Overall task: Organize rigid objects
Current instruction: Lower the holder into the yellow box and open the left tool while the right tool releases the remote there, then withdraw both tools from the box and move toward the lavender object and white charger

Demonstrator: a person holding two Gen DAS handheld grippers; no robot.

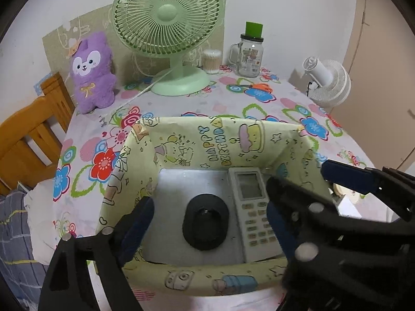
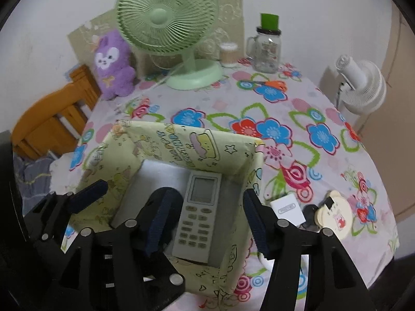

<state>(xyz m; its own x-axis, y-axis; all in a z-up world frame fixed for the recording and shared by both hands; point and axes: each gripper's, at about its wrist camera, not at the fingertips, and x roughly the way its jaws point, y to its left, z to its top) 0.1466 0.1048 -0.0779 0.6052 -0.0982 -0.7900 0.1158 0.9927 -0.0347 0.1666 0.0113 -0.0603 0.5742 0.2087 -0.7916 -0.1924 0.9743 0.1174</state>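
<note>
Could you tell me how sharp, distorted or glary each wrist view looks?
Left wrist view: mostly sharp, with the green fan crisp, a pale sheen on the box floor, edges bowed by the fisheye. Right wrist view: softer, the purple plush and fan slightly smeared, with the same barrel bending and dark corners.

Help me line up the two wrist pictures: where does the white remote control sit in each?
Left wrist: remote control lies in the box's right part, beside a black oval object.
Right wrist: remote control lies lower centre, inside the box.
Shared landmark: green fan.
</note>
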